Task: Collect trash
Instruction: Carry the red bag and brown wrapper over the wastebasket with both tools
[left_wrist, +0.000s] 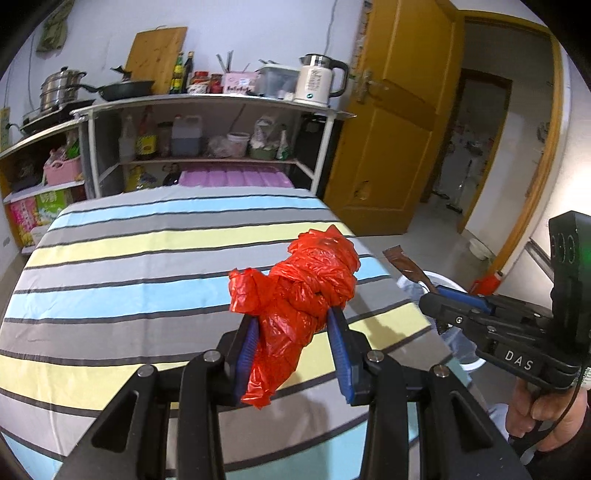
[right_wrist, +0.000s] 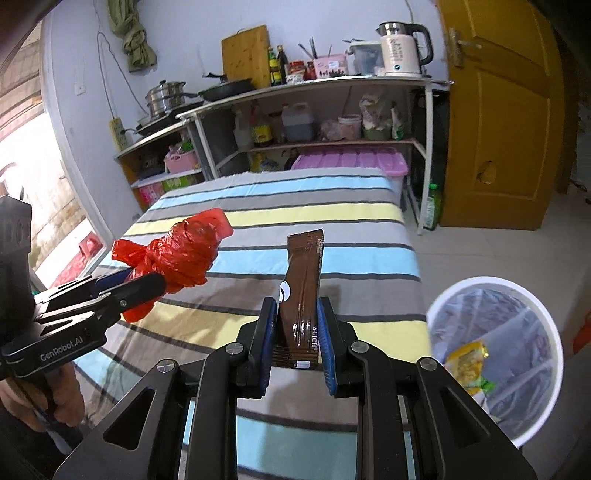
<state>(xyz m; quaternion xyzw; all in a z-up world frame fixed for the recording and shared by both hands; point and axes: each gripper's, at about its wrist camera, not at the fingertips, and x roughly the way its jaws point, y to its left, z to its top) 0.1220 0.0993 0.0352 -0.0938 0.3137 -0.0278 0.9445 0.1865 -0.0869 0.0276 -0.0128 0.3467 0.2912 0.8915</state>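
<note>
Above the striped bed cover (left_wrist: 147, 254) I hold both of my claws in the air. My left claw (left_wrist: 293, 328) is closed on a knotted red plastic bag (left_wrist: 306, 288); its blue pads (left_wrist: 246, 354) press the lower part of the bag from both sides, and the knot stands up over the fingertips. My right claw (right_wrist: 297, 325) is almost fully closed on a thin brown sachet (right_wrist: 301, 284), which stands upright between the pads and rises above them.

From the left wrist camera I see the right claw at the right edge of the picture, with the hand (left_wrist: 543, 413) that grips its handle. From this side the sachet is only a small brown strip beyond that claw. Behind it only a part of the white trash bin (left_wrist: 443, 280) is visible, and I cannot see what is inside.

From the right wrist camera the bin shows much better. It stands on the floor, just beside the right edge of the bed, with a clear liner in it, and a yellow wrapper (right_wrist: 467, 362) lies inside. This camera also shows my left claw from the side, at the left, with the red bag sticking out of it over the cover. Neither bag nor sachet touches the cover.

Behind the bed is a white shelf (right_wrist: 332, 83) with a kettle (right_wrist: 400, 48) on top, and a yellow door (right_wrist: 498, 122) is to the right.
</note>
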